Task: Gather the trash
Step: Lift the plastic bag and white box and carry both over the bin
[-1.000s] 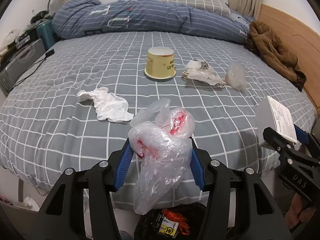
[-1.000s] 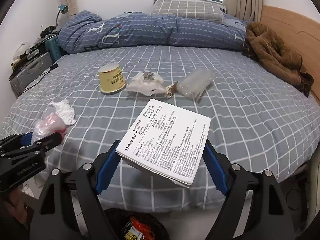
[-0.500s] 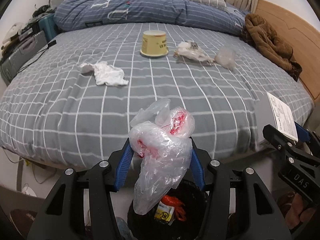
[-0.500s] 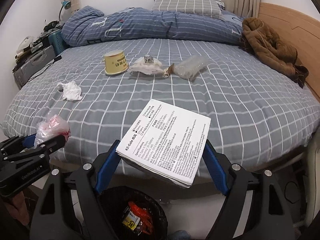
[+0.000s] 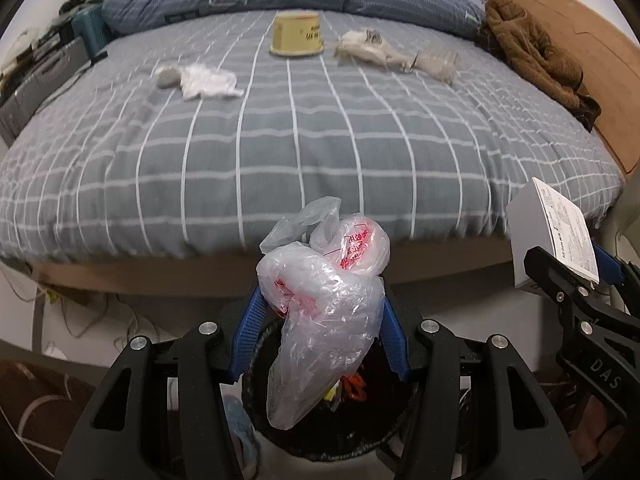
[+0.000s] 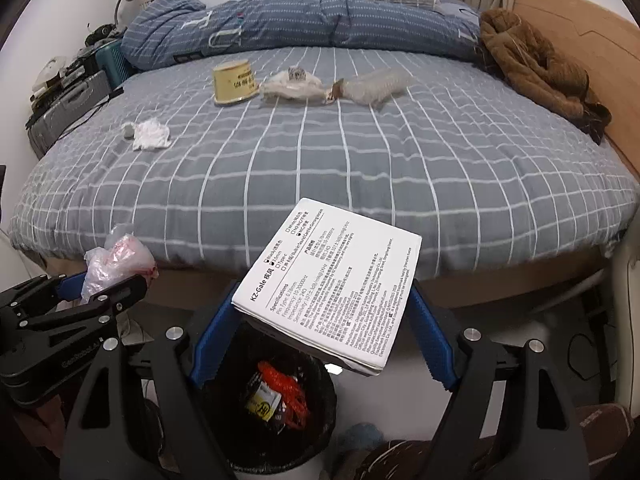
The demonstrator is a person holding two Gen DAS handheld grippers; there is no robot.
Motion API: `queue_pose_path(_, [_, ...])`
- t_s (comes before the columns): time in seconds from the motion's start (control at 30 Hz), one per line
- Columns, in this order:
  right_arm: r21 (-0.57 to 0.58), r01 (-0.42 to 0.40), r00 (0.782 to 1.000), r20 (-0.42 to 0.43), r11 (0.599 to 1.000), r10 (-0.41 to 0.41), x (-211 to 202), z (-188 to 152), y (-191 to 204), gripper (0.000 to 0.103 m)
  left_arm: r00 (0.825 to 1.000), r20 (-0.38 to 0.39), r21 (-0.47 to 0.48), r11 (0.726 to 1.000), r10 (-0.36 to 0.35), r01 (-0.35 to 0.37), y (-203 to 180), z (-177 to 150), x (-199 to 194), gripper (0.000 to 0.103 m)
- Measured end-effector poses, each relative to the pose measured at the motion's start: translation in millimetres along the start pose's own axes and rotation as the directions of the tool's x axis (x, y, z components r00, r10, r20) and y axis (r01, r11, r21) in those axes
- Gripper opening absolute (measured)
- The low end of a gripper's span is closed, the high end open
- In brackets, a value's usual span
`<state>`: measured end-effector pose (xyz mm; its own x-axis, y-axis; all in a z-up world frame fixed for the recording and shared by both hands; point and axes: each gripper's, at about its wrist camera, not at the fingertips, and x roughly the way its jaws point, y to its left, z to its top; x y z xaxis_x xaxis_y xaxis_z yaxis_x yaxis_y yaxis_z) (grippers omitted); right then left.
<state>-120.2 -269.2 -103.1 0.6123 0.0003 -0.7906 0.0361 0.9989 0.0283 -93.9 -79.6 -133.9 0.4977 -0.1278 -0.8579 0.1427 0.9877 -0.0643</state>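
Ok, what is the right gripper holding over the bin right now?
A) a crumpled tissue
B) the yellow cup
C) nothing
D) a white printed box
D: the right gripper is clamped on the white printed box above the black bin; the yellow cup and crumpled tissue lie on the bed.

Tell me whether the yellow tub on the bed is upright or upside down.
Upside down. The yellow tub rests on its wider rim on the bed, and its printed text reads inverted.
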Motion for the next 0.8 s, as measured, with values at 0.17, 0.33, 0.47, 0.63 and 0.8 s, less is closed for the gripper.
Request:
queue_pose_path(0.17, [-0.011,0.012,0.999,-0.052,1.0,-0.012,5.7,-17.6,4.4,0.077,0.998,-0.064,-0.014,1.0,0.001,-0.002,2.4,-18.1,10.2,0.052])
queue_pose_path(0.33, [-0.011,0.012,0.994,-0.109,1.0,-0.014,14.0,-31.8,6.1,0.077,0.995,-0.102,-0.016,1.0,-0.008,0.006,1.4,-31.4,21.0,0.052])
queue_pose_path(0.47, [-0.022,0.024,0.986,-0.164,0.999,-0.027,31.6,-45.9,4.9,0.077,0.99,-0.14,-0.014,1.0,-0.011,0.009,1.5,-40.8,40.2,0.052])
queue_pose_path(0.63, [-0.049,0.03,0.974,-0.224,0.998,-0.04,52.2,-56.8,7.4,0.077,0.978,-0.208,-0.014,1.0,-0.025,0.022,1.5,-53.1,66.9,0.052])
queue_pose_path(0.8, [-0.023,0.018,0.959,-0.283,1.0,-0.024,73.8,-66.0,2.0,0.077,0.963,-0.271,0.001,1.0,0.004,-0.004,4.9,-67.9,97.3,0.051])
